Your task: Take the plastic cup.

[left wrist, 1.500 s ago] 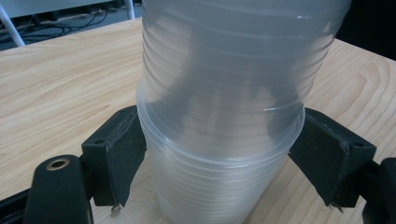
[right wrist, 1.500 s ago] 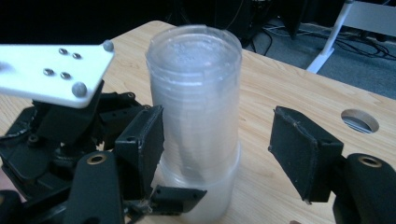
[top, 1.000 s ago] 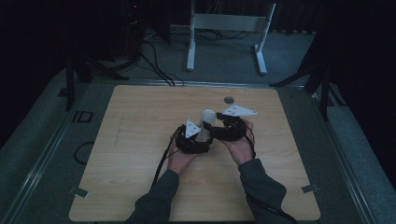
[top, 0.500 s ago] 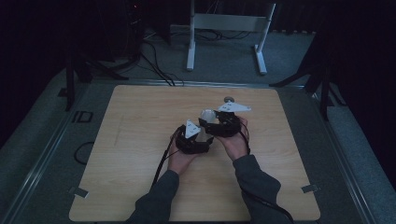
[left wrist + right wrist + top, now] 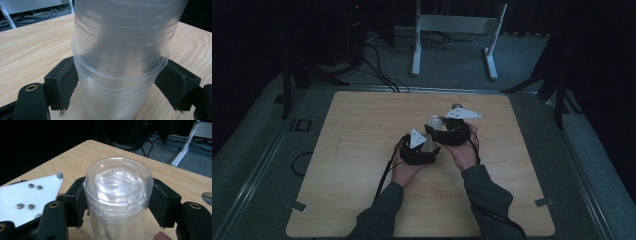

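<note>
While our left gripper (image 5: pixel 120 100) pinches the lower clear ribbed plastic cup (image 5: pixel 117 97), our right gripper (image 5: pixel 117 202), jaws just closing, clamps the upside-down top cup (image 5: pixel 117 195); next we pull apart.

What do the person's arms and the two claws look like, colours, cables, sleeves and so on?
Both forearms wear dark greenish-grey long sleeves. The left claw and right claw are matt black, with blocky jaws and brass-ringed screw holes. Each carries a pale grey three-cornered plate on top, and the left claw's shows small screws in the right gripper view. A black cable trails from the left claw.
</note>
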The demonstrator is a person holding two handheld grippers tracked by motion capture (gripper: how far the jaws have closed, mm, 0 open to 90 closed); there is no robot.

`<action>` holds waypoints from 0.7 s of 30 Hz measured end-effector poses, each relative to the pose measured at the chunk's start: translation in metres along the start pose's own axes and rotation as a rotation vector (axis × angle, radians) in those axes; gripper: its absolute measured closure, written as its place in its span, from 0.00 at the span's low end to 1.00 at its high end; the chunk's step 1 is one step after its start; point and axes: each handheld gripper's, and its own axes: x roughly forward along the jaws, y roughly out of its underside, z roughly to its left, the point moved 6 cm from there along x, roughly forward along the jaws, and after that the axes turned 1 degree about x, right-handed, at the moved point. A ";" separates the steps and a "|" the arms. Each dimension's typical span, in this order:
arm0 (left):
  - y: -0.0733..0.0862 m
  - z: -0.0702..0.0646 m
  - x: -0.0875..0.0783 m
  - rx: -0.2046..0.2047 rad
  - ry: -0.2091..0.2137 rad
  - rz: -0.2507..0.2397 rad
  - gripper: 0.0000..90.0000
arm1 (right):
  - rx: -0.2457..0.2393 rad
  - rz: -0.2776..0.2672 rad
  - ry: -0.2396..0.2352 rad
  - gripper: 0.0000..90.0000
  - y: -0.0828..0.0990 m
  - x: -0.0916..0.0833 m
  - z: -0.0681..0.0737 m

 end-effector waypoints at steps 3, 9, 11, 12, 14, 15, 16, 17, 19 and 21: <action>0.000 0.000 0.000 -0.001 0.001 -0.001 0.23 | -0.004 -0.005 -0.002 0.41 -0.003 -0.002 0.000; 0.000 0.000 0.000 0.000 0.006 0.002 0.23 | -0.008 -0.007 0.000 0.41 -0.009 -0.004 0.002; 0.001 0.000 -0.001 0.004 0.006 0.004 0.23 | -0.009 -0.009 -0.001 0.42 -0.010 -0.004 0.002; 0.001 0.000 -0.001 0.004 0.005 0.004 0.23 | -0.008 -0.009 -0.001 0.42 -0.011 -0.005 0.003; 0.002 -0.001 0.000 0.003 0.005 0.006 0.23 | -0.009 -0.009 -0.002 0.42 -0.012 -0.005 0.003; 0.002 -0.001 0.000 0.003 0.005 0.007 0.23 | -0.012 -0.010 -0.001 0.42 -0.013 -0.006 0.003; 0.002 -0.001 0.000 0.002 0.005 0.006 0.23 | -0.010 -0.010 -0.002 0.43 -0.013 -0.006 0.003; 0.002 -0.001 0.000 0.003 0.005 0.008 0.23 | -0.013 -0.012 -0.002 0.43 -0.014 -0.007 0.003; 0.002 -0.001 0.000 0.007 0.004 0.011 0.23 | -0.013 -0.018 -0.002 0.43 -0.017 -0.009 0.004; 0.002 -0.001 0.000 0.008 0.004 0.011 0.23 | -0.013 -0.022 -0.005 0.43 -0.019 -0.010 0.004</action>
